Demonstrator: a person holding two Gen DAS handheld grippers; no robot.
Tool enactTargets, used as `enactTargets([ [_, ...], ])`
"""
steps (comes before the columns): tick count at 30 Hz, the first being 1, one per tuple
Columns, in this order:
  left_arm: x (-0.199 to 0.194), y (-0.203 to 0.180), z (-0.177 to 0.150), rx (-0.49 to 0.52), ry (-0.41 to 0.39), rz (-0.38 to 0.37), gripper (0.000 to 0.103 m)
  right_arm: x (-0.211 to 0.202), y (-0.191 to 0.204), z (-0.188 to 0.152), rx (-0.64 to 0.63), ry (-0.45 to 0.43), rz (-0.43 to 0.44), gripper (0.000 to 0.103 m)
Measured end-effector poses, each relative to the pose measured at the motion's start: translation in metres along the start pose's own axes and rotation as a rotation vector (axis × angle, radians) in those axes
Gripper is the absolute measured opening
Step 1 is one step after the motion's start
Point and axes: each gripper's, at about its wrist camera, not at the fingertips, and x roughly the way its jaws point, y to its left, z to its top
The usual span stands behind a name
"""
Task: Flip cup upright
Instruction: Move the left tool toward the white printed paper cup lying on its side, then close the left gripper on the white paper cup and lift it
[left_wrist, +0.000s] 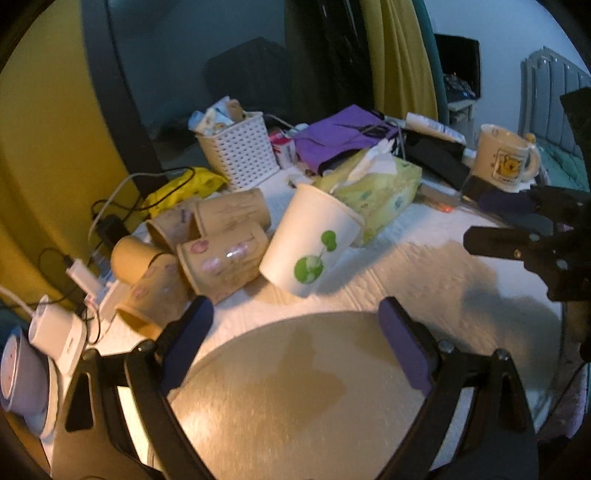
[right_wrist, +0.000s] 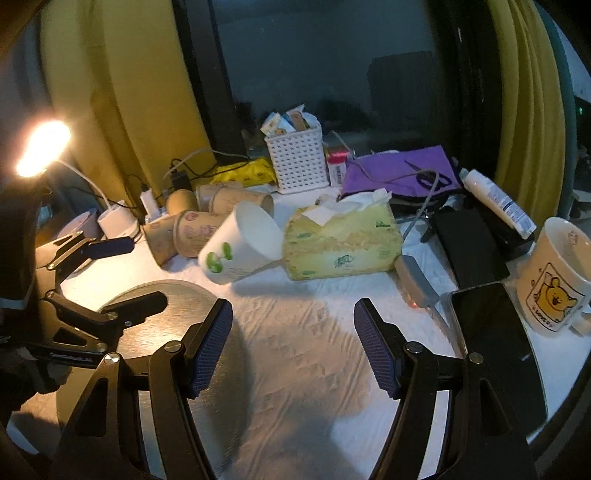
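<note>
While lamp (right_wrist: 42, 147) shows only rightward, white cup (left_wrist: 310, 242) seemingly tilted.

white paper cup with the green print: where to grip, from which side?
Grip the white paper cup across its side wall near the base, coming from the front. It is tilted, mouth up against the tissue pack, with brown cups crowding its left. The right hand-held gripper is open and probably better placed.

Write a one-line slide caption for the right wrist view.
Open right gripper faces a tilted white paper cup leaning beside a tissue pack.
</note>
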Motion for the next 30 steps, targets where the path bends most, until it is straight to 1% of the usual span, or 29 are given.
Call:
enactTargets([
  [3, 0.017, -0.002, 0.009, 0.032, 0.01, 0.02, 0.092, 0.011, -0.007, 0.002, 0.009, 0.013, 0.007, 0.072],
  [7, 0.038, -0.005, 0.016, 0.065, 0.034, 0.018, 0.092, 0.023, -0.014, 0.004, 0.019, 0.027, 0.023, 0.072],
  [10, 0.052, -0.011, 0.022, 0.109, 0.042, 0.022, 0.092, 0.034, -0.017, 0.004, 0.02, 0.052, 0.039, 0.072],
  [14, 0.067, -0.017, 0.028, 0.159, 0.058, 0.03, 0.092, 0.044, -0.021, 0.005, 0.024, 0.065, 0.049, 0.072],
  [21, 0.085, -0.02, 0.031, 0.201, 0.071, 0.033, 0.091, 0.052, -0.024, 0.009, 0.032, 0.072, 0.059, 0.072],
  [23, 0.088, -0.02, 0.031, 0.204, 0.083, 0.033, 0.073, 0.054, -0.025, 0.009, 0.033, 0.077, 0.059, 0.072],
  [24, 0.091, -0.02, 0.03, 0.204, 0.086, 0.043, 0.07, 0.055, -0.025, 0.009, 0.033, 0.079, 0.06, 0.072],
  [25, 0.092, -0.018, 0.029, 0.201, 0.088, 0.049, 0.064, 0.055, -0.025, 0.009, 0.032, 0.08, 0.06, 0.072],
  [30, 0.087, -0.015, 0.027, 0.178, 0.075, 0.03, 0.063, 0.051, -0.024, 0.009, 0.032, 0.077, 0.056, 0.072],
])
